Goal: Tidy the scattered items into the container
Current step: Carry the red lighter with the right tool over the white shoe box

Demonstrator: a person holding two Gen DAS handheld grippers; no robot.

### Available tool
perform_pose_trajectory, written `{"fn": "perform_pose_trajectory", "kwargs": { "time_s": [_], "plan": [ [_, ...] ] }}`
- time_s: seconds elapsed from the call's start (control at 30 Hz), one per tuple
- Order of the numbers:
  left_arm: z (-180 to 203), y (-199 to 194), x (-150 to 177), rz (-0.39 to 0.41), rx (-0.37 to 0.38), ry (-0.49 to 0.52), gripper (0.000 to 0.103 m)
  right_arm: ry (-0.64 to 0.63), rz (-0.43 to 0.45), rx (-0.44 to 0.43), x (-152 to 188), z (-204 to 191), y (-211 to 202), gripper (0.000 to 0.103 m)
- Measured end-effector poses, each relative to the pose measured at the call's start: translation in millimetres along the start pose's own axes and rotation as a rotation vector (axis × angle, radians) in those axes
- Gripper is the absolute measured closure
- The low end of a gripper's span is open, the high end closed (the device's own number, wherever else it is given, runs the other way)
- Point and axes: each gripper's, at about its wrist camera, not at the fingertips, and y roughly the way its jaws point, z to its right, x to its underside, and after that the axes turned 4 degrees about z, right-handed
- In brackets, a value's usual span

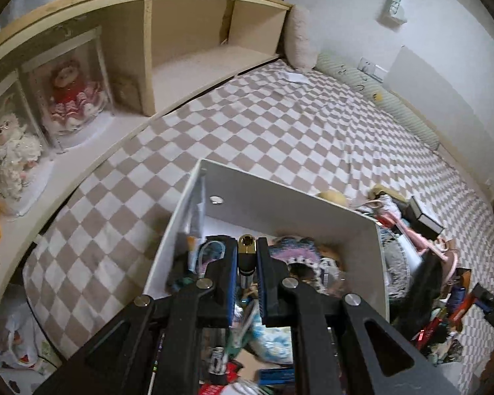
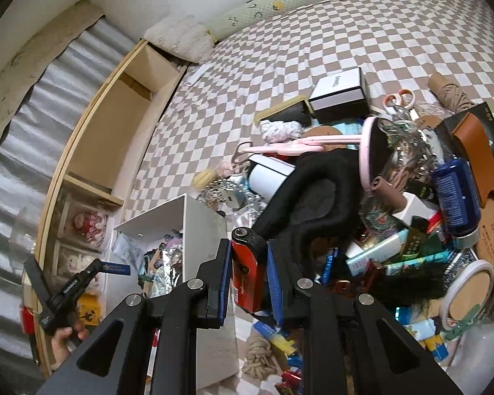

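Fingers of the left gripper (image 1: 247,263) clamp a small gold-and-chrome cylindrical lighter (image 1: 246,256), held over the open white rectangular storage box (image 1: 313,204) on the checkered bedspread (image 1: 263,125). Right gripper (image 2: 248,273) pinches a red-and-black rectangular lighter (image 2: 247,273) just beside the box, above the heap of clutter (image 2: 395,197). Judgement: lower the gold piece well inside the walls before releasing; bring the red one over the rim next.

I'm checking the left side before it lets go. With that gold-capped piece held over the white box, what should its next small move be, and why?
Probably open the left gripper and let the gold-capped tube drop. The pads are shut on it, and it hangs inside the rim of the white box, above the things already there. The right gripper holds a red case, waiting beside the box.
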Motion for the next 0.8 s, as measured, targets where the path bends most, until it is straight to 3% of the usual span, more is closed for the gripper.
{"fn": "perform_pose_trajectory", "kwargs": {
  "time_s": [0.3,0.8],
  "plan": [
    [-5.0,1.1,1.1,-0.002,-0.024,0.005,0.092,-0.067,0.002,-0.066,5.8,-42.7,2.0,0.081],
    [-6.6,-10.2,5.0,0.006,-0.012,0.007,0.092,-0.155,-0.079,-0.148,39.8,-109.7,43.0,0.081]
  ]
}}
